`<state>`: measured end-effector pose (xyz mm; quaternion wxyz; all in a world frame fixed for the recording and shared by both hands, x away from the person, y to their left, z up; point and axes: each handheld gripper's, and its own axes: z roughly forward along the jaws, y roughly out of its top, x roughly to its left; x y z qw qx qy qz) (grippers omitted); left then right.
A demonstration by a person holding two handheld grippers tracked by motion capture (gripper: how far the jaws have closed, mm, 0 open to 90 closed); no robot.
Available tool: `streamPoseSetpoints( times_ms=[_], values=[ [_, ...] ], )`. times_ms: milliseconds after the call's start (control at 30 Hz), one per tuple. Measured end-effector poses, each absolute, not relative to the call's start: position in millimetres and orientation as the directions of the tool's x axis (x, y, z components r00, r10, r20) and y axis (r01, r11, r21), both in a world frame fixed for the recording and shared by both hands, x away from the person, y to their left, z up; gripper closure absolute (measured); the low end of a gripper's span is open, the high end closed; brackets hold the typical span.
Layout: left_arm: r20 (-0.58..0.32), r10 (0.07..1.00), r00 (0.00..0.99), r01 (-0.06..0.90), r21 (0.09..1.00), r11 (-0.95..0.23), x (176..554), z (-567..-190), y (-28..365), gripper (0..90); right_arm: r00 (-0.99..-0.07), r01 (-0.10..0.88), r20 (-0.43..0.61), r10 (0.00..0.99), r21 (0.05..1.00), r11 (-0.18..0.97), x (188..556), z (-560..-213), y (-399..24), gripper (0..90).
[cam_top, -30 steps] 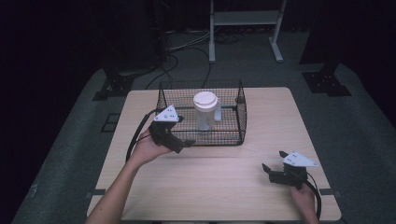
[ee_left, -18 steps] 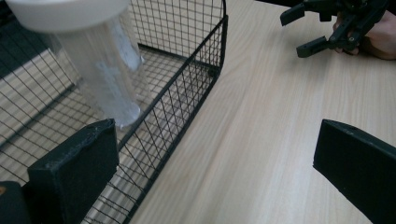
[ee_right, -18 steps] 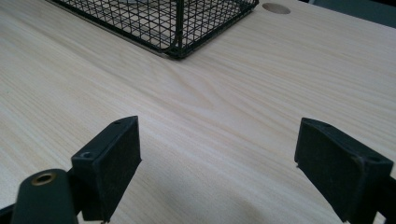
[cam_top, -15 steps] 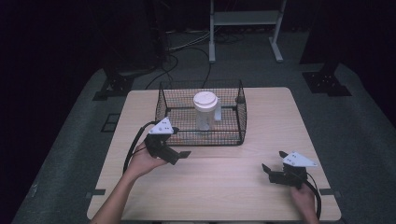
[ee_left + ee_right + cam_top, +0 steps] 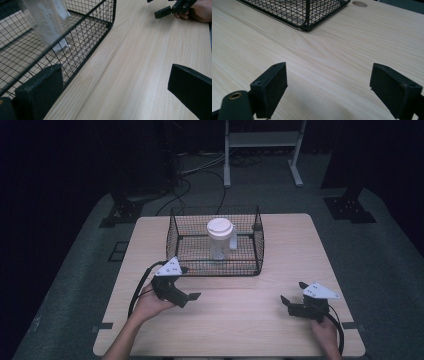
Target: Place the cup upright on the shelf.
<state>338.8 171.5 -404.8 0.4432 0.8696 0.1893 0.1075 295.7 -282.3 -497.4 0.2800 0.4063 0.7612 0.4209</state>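
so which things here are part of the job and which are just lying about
In the job:
- bottle, upright in the basket
- left gripper, open beside the basket
- right gripper, open

Lying about:
- stand on the floor
- cables

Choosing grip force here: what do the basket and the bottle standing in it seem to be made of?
Basket: looks like thin metal wire with a black coating, going by the fine square mesh and rigid rim. Bottle: probably clear plastic, since its wall is see-through with white lettering; the white lid seems matte plastic.
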Motion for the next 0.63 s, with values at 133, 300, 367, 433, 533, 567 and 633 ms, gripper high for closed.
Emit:
streamPoseSetpoints(
  times_ms=[133, 300, 367, 433, 533, 567, 633],
  values=[
    [0.034, 0.422, 0.906, 0.224, 0.807, -0.547, 332.7, -409.1, 171.3, 0.0, -0.512, 0.386, -0.083, 0.855, 0.867, 0.316, 295.5, -497.3, -282.0, 13.5],
    [0.035, 0.428, 0.903, 0.215, 0.826, -0.521, 317.9, -421.7, 171.7, 0.0, -0.512, 0.387, -0.081, 0.855, 0.867, 0.314, 295.6, -497.3, -282.2, 13.5],
    [0.032, 0.436, 0.899, 0.217, 0.833, -0.509, 313.2, -426.7, 172.6, 0.0, -0.513, 0.386, -0.082, 0.854, 0.867, 0.315, 295.5, -497.3, -282.1, 13.5],
    [0.031, 0.442, 0.897, 0.216, 0.840, -0.498, 308.9, -431.1, 173.6, 0.0, -0.514, 0.385, -0.084, 0.853, 0.867, 0.317, 295.5, -497.3, -282.0, 13.5],
    [0.004, 0.443, 0.896, 0.223, 0.861, -0.458, 303.9, -438.5, 177.4, 0.0, -0.514, 0.386, -0.083, 0.853, 0.866, 0.317, 295.4, -497.3, -282.0, 13.5],
    [-0.011, 0.440, 0.898, 0.223, 0.873, -0.433, 302.5, -442.1, 179.6, 0.0, -0.514, 0.385, -0.081, 0.854, 0.868, 0.315, 295.6, -497.3, -282.3, 13.5],
    [-0.012, 0.446, 0.895, 0.220, 0.882, -0.417, 301.2, -445.6, 182.0, 0.0, -0.514, 0.385, -0.079, 0.854, 0.869, 0.312, 295.7, -497.2, -282.9, 13.5]
  ],
)
